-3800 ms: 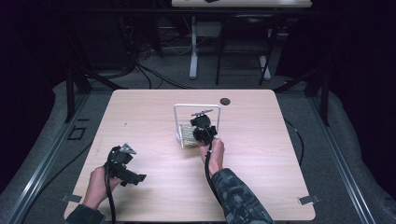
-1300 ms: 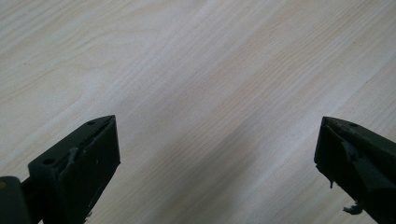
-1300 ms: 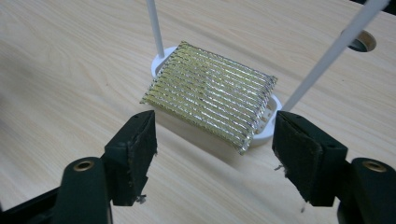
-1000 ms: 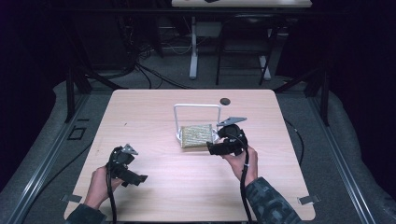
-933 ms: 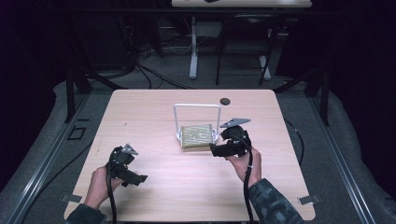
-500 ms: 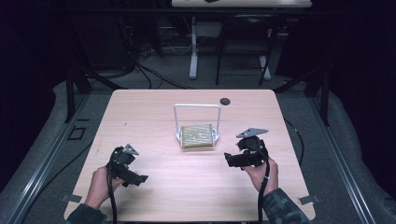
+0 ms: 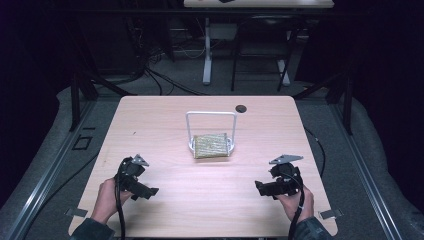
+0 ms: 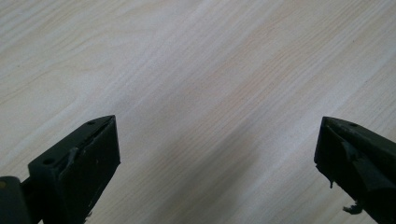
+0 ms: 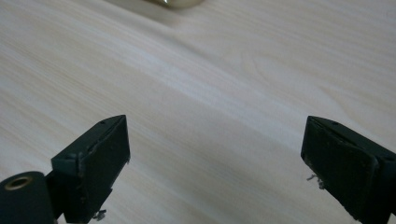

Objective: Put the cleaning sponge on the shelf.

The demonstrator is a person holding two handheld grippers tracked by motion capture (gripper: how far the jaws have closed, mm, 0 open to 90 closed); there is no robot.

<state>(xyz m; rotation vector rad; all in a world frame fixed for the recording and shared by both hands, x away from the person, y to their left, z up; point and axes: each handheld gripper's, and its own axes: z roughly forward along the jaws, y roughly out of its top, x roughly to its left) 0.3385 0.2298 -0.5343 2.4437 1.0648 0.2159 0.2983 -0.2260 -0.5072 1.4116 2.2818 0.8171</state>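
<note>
Pale wood grain covers the tabletop (image 7: 175,125), which stands on a grey floor with dark cables and table legs behind it. Near the middle of the tabletop sits a small white wire rack (image 7: 211,131) with an upright hoop handle, and a yellowish-green sponge-like pad (image 7: 210,145) lies flat on its base, reaching the front edge of the rack. A small dark round spot (image 7: 241,108) marks the tabletop near the far edge, behind and to the right of the rack.

At the near left corner, the person's left hand (image 7: 105,200) holds the left gripper (image 7: 145,190) low over the wood, pointing toward the right. In the left gripper view its two black jaws stand spread wide apart with bare wood grain between them and nothing held.

At the near right, the right hand (image 7: 295,200) holds the right gripper (image 7: 262,188), a grey three-cornered plate on top, pointing toward the left. In the right gripper view its jaws are likewise spread wide over bare wood, gripping nothing; a blurred yellowish edge, too blurred to identify, shows at the top of that view. Both grippers are well apart from the rack and from each other, one on each side of it, nearer the person.
</note>
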